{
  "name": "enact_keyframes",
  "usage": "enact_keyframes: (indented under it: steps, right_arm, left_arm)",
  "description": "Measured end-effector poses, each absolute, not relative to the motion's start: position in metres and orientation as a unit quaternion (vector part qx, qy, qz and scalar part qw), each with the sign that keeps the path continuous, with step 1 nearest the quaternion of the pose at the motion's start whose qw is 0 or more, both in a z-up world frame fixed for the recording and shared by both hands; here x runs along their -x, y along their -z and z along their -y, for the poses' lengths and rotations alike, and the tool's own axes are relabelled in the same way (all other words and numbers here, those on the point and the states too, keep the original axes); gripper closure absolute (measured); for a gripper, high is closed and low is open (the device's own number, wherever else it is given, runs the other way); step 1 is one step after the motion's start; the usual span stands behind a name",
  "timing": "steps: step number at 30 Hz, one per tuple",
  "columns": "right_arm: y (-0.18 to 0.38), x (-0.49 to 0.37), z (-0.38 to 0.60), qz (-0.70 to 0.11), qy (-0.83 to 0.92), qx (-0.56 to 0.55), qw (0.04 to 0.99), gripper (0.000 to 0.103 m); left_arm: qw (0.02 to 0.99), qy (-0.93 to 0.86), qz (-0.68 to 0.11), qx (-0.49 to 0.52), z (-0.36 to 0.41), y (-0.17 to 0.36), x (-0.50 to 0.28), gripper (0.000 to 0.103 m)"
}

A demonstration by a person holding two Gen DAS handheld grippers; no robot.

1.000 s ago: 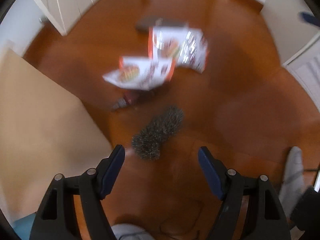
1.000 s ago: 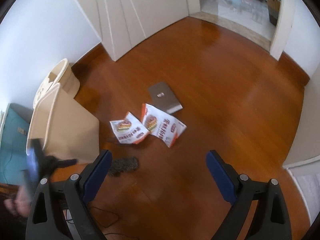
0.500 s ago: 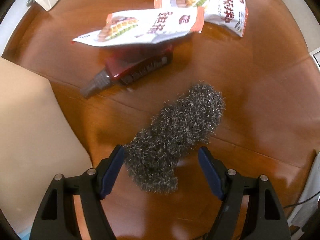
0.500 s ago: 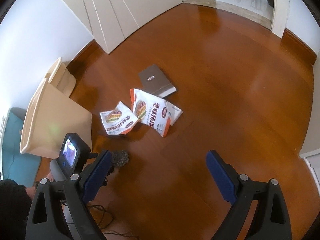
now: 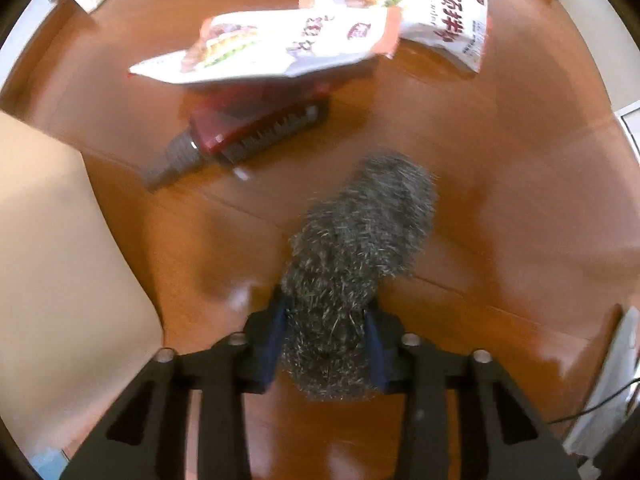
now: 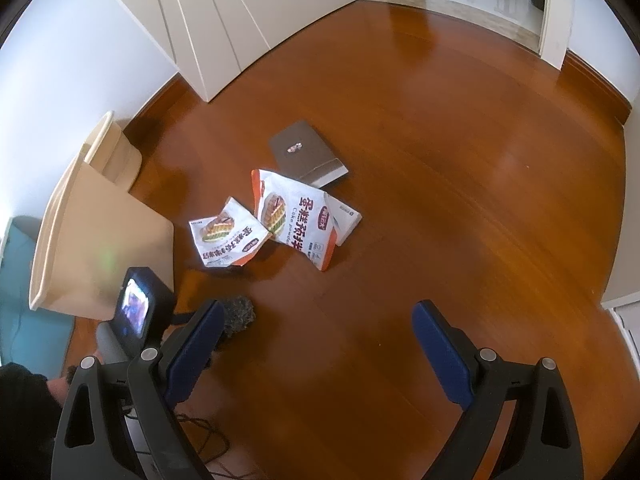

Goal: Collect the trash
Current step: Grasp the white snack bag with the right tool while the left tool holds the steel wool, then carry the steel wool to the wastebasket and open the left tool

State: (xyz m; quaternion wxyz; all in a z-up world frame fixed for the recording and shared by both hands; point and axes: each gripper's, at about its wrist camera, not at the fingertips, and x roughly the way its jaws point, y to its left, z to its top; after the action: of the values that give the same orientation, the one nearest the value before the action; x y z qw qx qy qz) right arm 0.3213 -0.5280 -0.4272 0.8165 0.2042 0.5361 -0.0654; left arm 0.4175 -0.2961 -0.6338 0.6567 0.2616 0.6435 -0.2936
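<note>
My left gripper [image 5: 326,320] is shut on the near end of a grey steel-wool scourer [image 5: 360,236] on the wood floor; the scourer also shows in the right wrist view [image 6: 239,314]. Beyond it lie a dark red squeeze bottle [image 5: 248,132] and two white-and-orange cake powder bags [image 5: 280,50] [image 5: 432,12], also in the right wrist view [image 6: 228,234] [image 6: 298,220]. A beige trash bin [image 6: 100,240] stands left of the scourer and shows in the left wrist view [image 5: 52,248]. My right gripper [image 6: 316,344] is open and empty, high above the floor.
A grey laptop-like flat box [image 6: 306,154] lies behind the bags. A second beige bin [image 6: 114,150] stands by the wall. White closet doors [image 6: 240,12] are at the back. A teal mat [image 6: 16,308] lies at the left, cables [image 6: 200,436] near my left hand.
My left gripper came down to the scourer and its jaws closed on the near end. My right gripper stayed open and drifted slightly.
</note>
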Motion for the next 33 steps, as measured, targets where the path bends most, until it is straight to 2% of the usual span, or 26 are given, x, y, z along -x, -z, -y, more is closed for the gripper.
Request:
enact_keyframes:
  steps: [4,10,18,22,24,25,26,28,29,33]
  right_arm:
    - [0.438,-0.340,0.520,-0.544,0.050,-0.166,0.821,0.007]
    - [0.476,-0.400,0.506,-0.543,-0.021,-0.126,0.830,0.007]
    - [0.543,-0.454,0.517,-0.553,-0.026,-0.141,0.821,0.007]
    - [0.560,-0.466,0.517,-0.547,-0.036,-0.152,0.822,0.012]
    - [0.569,-0.470,0.514,-0.554,-0.039,-0.147,0.818,0.022]
    - [0.574,-0.472,0.514,-0.559,-0.034,-0.144,0.816,0.040]
    - [0.578,-0.471,0.515,-0.561,-0.035,-0.149,0.814,0.069]
    - [0.579,-0.468,0.514,-0.560,-0.039,-0.152,0.814,0.086]
    - [0.578,-0.465,0.511,-0.557,-0.047,-0.144,0.816,0.099]
    - [0.566,-0.453,0.502,-0.547,-0.051,-0.119,0.827,0.102]
  left_arm:
    - [0.685,0.290,-0.621,-0.247,0.289,0.609,-0.413,0.074]
    - [0.742,0.274,-0.570,-0.223,0.272,0.574,-0.382,0.074]
    - [0.765,0.286,-0.544,-0.190,0.272,0.540,-0.367,0.074]
    - [0.767,0.288,-0.546,-0.177,0.279,0.529,-0.373,0.074]
    - [0.771,0.284,-0.543,-0.173,0.278,0.528,-0.381,0.074]
    - [0.774,0.281,-0.541,-0.171,0.277,0.526,-0.384,0.074]
    - [0.775,0.279,-0.541,-0.169,0.278,0.526,-0.386,0.074]
    - [0.779,0.271,-0.542,-0.162,0.276,0.524,-0.392,0.074]
    - [0.781,0.269,-0.541,-0.160,0.275,0.523,-0.393,0.074]
    - [0.788,0.264,-0.533,-0.158,0.275,0.514,-0.393,0.074]
